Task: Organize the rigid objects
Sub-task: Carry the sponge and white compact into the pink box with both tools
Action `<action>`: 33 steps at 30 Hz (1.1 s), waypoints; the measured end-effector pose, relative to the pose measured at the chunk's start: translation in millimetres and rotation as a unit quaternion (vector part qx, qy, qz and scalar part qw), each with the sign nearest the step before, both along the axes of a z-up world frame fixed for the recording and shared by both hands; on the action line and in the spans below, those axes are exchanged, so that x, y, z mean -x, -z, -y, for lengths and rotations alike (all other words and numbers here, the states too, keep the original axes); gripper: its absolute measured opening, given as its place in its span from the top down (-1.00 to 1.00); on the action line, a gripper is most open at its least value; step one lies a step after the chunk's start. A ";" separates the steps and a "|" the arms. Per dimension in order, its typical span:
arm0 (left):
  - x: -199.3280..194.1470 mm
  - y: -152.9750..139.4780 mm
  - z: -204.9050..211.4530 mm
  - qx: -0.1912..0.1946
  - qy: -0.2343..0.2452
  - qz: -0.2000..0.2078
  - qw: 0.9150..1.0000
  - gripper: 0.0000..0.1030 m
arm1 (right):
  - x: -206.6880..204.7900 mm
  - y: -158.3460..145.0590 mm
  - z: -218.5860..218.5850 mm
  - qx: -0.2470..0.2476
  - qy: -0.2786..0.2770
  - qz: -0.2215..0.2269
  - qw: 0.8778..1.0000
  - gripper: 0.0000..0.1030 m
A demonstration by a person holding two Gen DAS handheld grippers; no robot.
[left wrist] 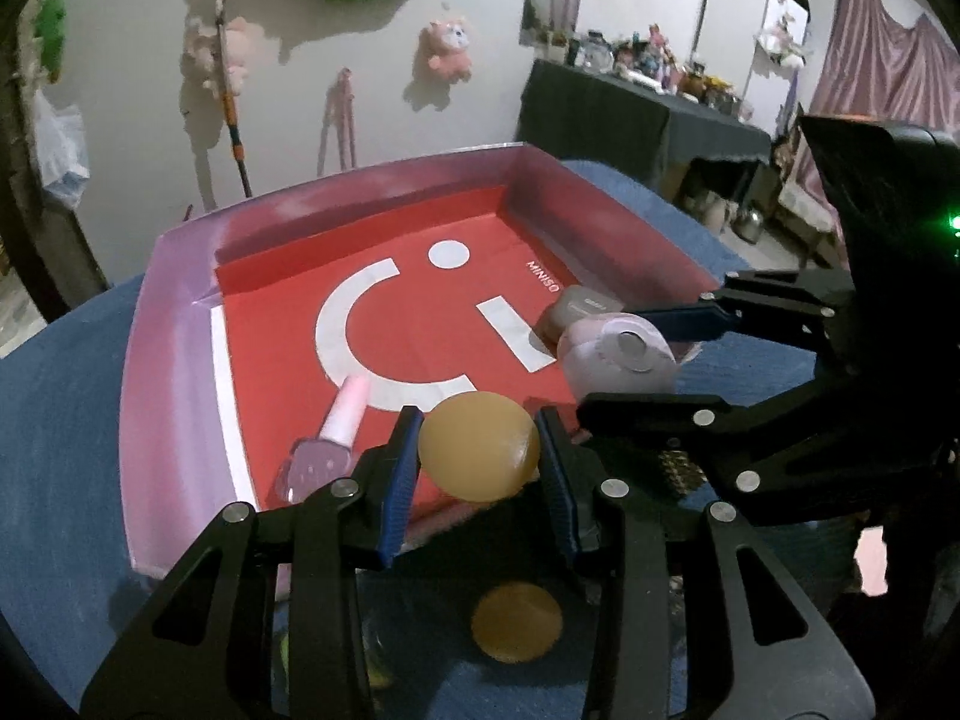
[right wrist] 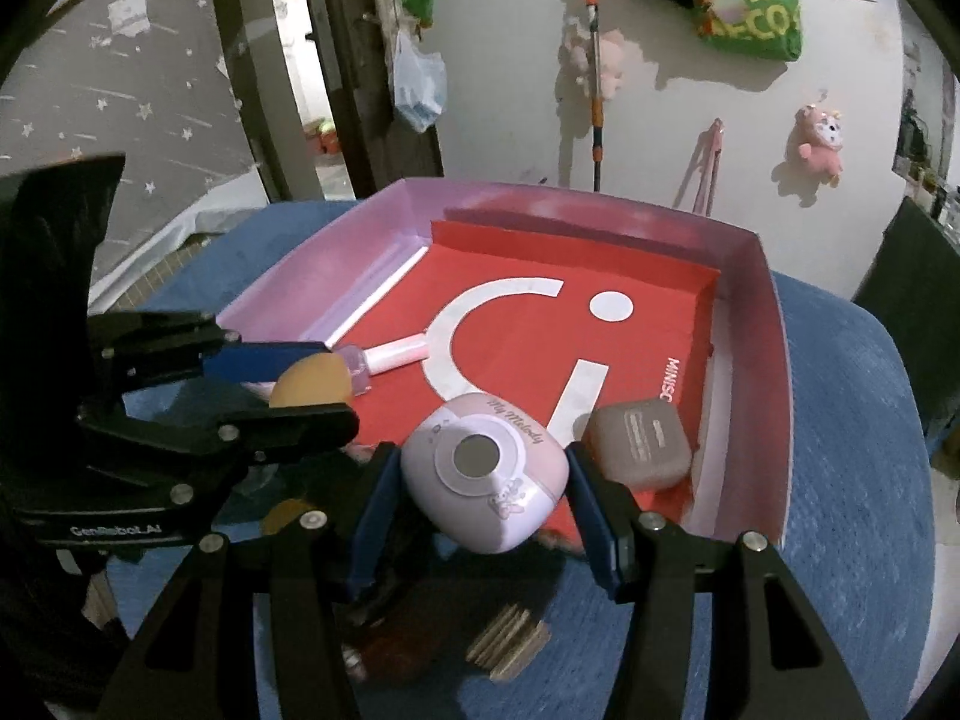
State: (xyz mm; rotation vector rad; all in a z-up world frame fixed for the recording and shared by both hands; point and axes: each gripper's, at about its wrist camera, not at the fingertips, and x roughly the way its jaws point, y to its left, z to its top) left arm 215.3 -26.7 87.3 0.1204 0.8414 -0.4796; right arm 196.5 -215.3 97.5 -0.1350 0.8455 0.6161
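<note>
Two grippers hover side by side over the near edge of a shallow pink box [left wrist: 174, 324] with a red floor, which sits on a blue cloth [left wrist: 54, 420]. The left gripper [left wrist: 478, 456] is clamped on an amber, egg-shaped sponge [left wrist: 478, 447], its blue pads pressing both sides. The right gripper [right wrist: 483, 483] grips a pale pink rounded case [right wrist: 483, 477] with a silver disc on top and "My Melody" lettering, held just above the box's near rim.

Inside the box, a small bottle with a pink cap [left wrist: 333, 438] lies on its side near the left wall, just beside the sponge. A grey-brown rounded case [right wrist: 639, 444] rests in the near right corner, close beside the pink case. Below the left gripper, an amber round shape [left wrist: 516, 621] lies on the cloth, outside the box.
</note>
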 end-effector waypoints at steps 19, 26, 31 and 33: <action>-53.3 40.4 7.1 -0.045 0.060 -0.073 0.994 0.30 | -57.2 40.3 -22.5 0.059 -0.088 -0.069 0.992 -0.13; -59.8 42.6 10.6 -0.061 0.065 -0.085 0.992 0.30 | -60.4 40.9 -26.5 0.066 -0.099 -0.068 0.991 -0.14; -60.1 43.2 12.4 -0.072 0.071 -0.085 0.991 0.30 | -61.6 41.8 -30.8 0.076 -0.109 -0.068 0.989 -0.14; -60.9 43.3 12.6 -0.075 0.073 -0.086 0.991 0.30 | -62.5 42.0 -31.1 0.078 -0.112 -0.070 0.988 -0.14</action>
